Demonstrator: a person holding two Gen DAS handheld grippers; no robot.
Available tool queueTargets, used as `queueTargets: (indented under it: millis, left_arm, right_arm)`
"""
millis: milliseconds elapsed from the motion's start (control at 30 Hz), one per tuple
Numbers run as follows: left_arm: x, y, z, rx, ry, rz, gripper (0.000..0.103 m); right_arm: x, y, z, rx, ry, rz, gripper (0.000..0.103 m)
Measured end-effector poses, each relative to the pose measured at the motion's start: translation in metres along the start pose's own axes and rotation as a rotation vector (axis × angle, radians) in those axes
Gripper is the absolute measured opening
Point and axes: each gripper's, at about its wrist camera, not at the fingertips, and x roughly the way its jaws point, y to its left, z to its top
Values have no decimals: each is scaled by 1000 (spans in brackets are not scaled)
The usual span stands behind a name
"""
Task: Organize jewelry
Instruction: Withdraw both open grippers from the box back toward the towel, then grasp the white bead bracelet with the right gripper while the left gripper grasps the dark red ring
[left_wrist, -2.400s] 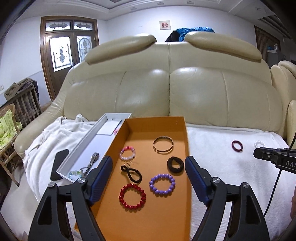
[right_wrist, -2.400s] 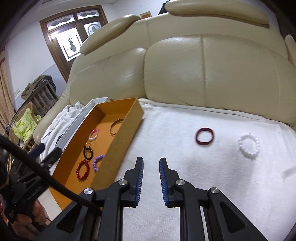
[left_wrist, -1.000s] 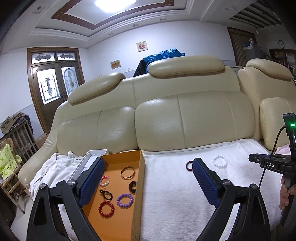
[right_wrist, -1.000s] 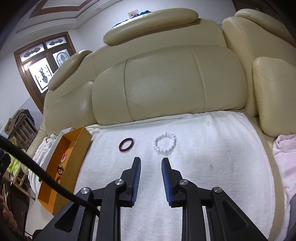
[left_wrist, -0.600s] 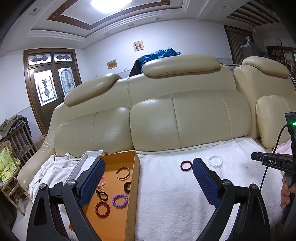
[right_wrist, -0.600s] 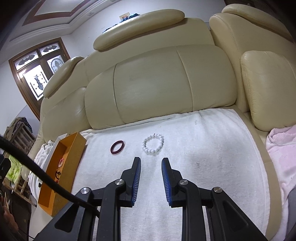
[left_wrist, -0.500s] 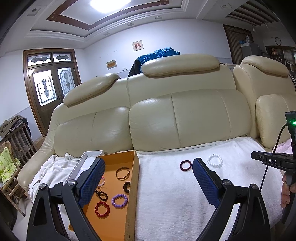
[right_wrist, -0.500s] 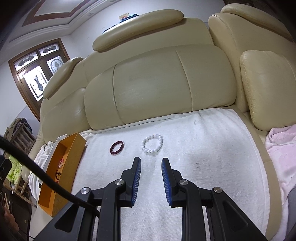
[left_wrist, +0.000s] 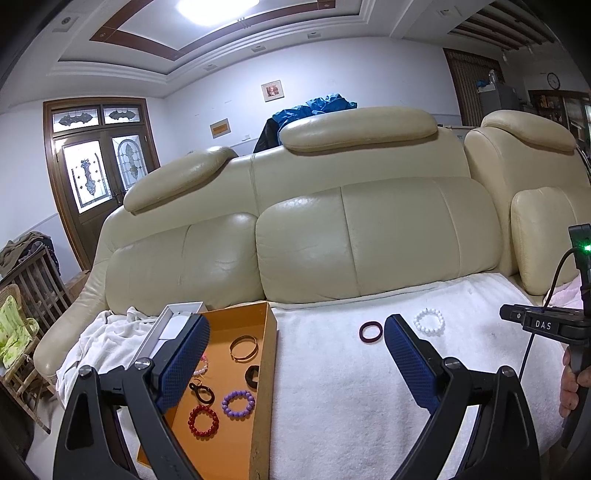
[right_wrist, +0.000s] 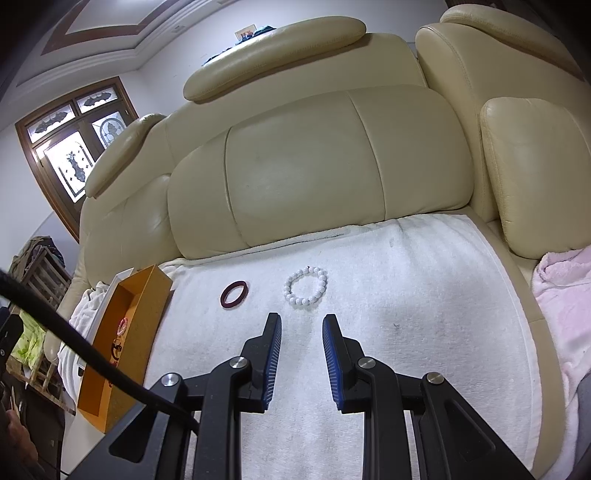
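Note:
An orange box (left_wrist: 269, 354) (right_wrist: 147, 314) lies on the white towel on the sofa seat and holds several bracelets and rings, among them a red bead bracelet (left_wrist: 203, 420) and a purple bead bracelet (left_wrist: 238, 401). A dark red ring (left_wrist: 370, 331) (right_wrist: 233, 292) and a white bead bracelet (left_wrist: 428, 320) (right_wrist: 306, 287) lie loose on the towel to the box's right. My left gripper (left_wrist: 295, 362) is wide open and empty, held above the box's right edge. My right gripper (right_wrist: 301, 332) is partly open and empty, just short of the white bracelet.
A white tray (left_wrist: 173, 321) lies left of the orange box. The cream sofa back (right_wrist: 314, 166) rises behind the towel. A pink towel (right_wrist: 561, 288) lies at the right end of the seat. A wooden chair (left_wrist: 29, 295) stands at the far left.
Both grippers have pulled back and up from the box, and the right one has swung to the right, toward the white bracelet. In the last half second little moved. Both jaw gaps are unchanged.

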Motion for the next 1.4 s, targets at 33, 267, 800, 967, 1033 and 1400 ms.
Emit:
queueTargets:
  millis: [33,267,800,967,1033,1400]
  left_arm:
    - [1,0,0,-2,0,-2,95]
    - [17,-1,-5,-9,29,-16,95]
    - [65,-2,-11,-32,70,-36,95]
    - [82,-6,-13,-34,77,-47,95]
    - [88,-8,-13,-34,82,-50,95]
    - [157,-23,-27,-18,187,-118,95]
  right_arm:
    - [0,0,0,-1,0,0,25]
    - [10,1,1,3,18,1,25]
    - [36,10,6,1,46,-4,25]
    - [47,9,8,3,57,-14,25]
    - [50,9,8,6,59,-17,25]
    - [79,-4,15,31,82,-57,25]
